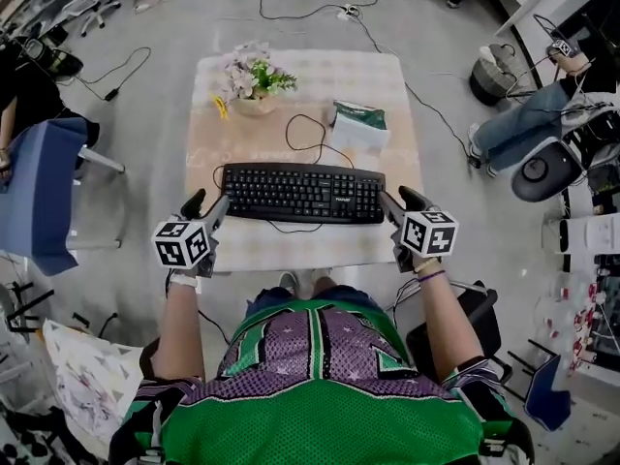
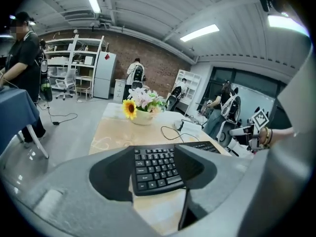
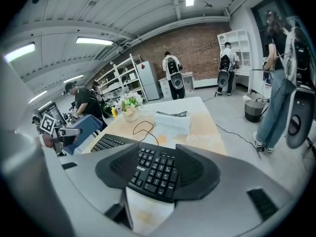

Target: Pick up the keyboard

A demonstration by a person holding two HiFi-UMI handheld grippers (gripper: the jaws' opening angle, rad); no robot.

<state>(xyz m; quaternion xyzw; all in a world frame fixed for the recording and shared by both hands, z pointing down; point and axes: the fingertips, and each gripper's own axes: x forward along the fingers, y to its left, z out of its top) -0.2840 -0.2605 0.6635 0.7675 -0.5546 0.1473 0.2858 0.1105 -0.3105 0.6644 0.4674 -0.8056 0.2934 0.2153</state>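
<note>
Probably light and stiff, the keyboard (image 1: 302,193) has left gripper (image 1: 220,207) and right gripper (image 1: 387,201) clamped on its short ends; its cable (image 1: 295,129) may drag.

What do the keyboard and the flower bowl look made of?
The keyboard: black plastic, matte; moulded keycaps with white legends, little glare. The flower bowl: probably glazed ceramic, cream, with a smooth rounded wall; it could be plastic, too small to tell.
</note>
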